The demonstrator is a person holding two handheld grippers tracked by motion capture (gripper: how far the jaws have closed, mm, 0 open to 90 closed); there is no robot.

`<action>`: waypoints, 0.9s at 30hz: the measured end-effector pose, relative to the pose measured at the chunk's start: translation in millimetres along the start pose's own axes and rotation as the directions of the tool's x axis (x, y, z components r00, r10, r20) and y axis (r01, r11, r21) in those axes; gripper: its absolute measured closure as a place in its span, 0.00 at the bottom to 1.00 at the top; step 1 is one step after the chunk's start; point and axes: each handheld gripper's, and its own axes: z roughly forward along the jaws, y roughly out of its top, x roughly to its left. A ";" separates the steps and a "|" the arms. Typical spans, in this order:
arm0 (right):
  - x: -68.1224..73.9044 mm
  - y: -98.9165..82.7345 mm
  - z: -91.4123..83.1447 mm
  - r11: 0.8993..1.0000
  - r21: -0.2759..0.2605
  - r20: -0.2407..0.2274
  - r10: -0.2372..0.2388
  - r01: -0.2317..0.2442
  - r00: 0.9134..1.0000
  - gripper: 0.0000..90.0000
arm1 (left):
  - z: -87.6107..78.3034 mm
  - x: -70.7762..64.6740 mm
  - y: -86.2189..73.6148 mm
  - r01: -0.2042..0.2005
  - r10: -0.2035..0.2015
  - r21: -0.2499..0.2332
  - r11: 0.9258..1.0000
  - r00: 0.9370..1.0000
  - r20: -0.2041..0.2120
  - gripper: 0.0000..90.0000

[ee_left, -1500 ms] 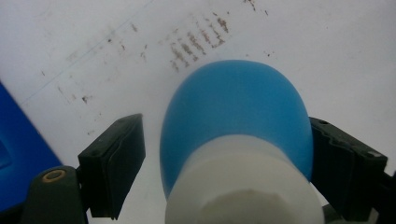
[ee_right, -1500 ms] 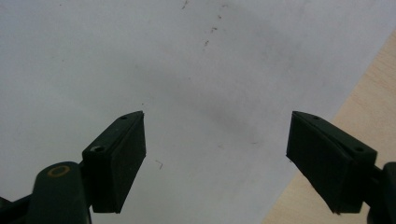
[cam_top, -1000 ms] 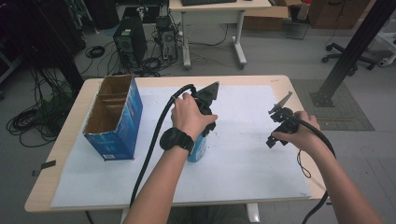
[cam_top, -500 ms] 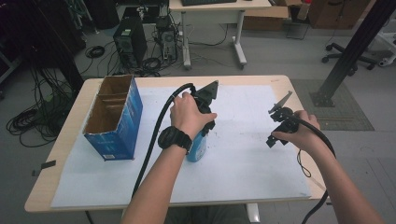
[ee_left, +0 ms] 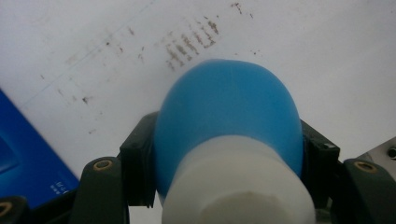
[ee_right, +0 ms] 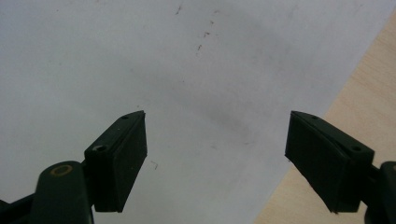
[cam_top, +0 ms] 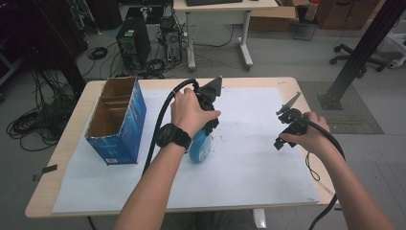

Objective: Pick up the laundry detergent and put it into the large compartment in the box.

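Note:
A blue bottle [cam_top: 199, 146] with a white cap [ee_left: 238, 186] stands on the white paper [cam_top: 249, 163] at the middle of the table. My left gripper [cam_top: 207, 128] comes down on it from above, shut on the bottle's blue shoulder [ee_left: 229, 107], with a black pad [ee_left: 138, 161] pressed against each side. The person's left hand covers most of that gripper in the high view. My right gripper [cam_top: 280, 142] is held off to the right, over the paper near its edge. In the right gripper view its jaws stand wide open [ee_right: 217, 149] with nothing between them.
An open blue cardboard box [cam_top: 117, 125] stands at the table's left side, close to the bottle; its blue wall [ee_left: 23, 158] shows in the left gripper view. Bare wooden table [ee_right: 355, 112] lies just right of the paper. Cables trail from both grippers.

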 end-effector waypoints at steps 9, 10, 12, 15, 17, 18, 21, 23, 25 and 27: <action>4.2 4.8 -7.7 1.000 -0.014 -0.008 -0.013 0.013 1.000 0.24 | -18.8 0.8 0.8 -0.041 0.041 0.008 0.999 0.999 0.024 0.42; 4.5 5.2 -8.7 1.000 -0.014 -0.006 -0.016 0.016 1.000 0.24 | -20.4 0.5 1.2 -0.041 0.041 0.006 0.999 0.999 0.022 0.42; 5.0 5.8 -10.5 1.000 -0.016 -0.005 -0.019 0.019 1.000 0.24 | -23.6 -0.1 1.9 -0.044 0.044 0.002 0.999 0.999 0.019 0.42; 5.0 6.5 -12.0 1.000 -0.021 -0.006 -0.017 0.017 1.000 0.24 | -30.2 0.4 2.6 -0.050 0.050 -0.001 0.999 0.999 0.016 0.42; 5.1 6.9 -12.4 1.000 -0.022 -0.007 -0.015 0.015 1.000 0.24 | -36.0 1.5 3.0 -0.048 0.048 -0.009 0.999 0.999 0.020 0.42; 5.1 6.9 -12.4 1.000 -0.022 -0.007 -0.015 0.015 1.000 0.24 | -36.0 1.5 3.0 -0.048 0.048 -0.009 0.999 0.999 0.020 0.42; 3.5 7.1 -12.9 1.000 -0.021 -0.006 -0.014 0.014 1.000 0.24 | -43.5 1.7 4.0 -0.055 0.055 -0.004 0.998 0.998 0.015 0.42; 3.0 7.6 -13.6 1.000 -0.018 -0.006 -0.006 0.006 1.000 0.24 | -47.0 1.7 4.7 -0.057 0.057 -0.004 0.998 0.998 0.012 0.42; 2.6 8.1 -14.1 1.000 -0.022 -0.008 -0.010 0.010 1.000 0.24 | -50.6 2.7 5.3 -0.056 0.056 0.000 0.998 0.998 0.017 0.42; 3.2 9.0 -15.1 1.000 -0.021 -0.009 -0.010 0.010 1.000 0.24 | -54.8 4.0 5.7 -0.054 0.054 -0.002 0.999 0.998 0.023 0.42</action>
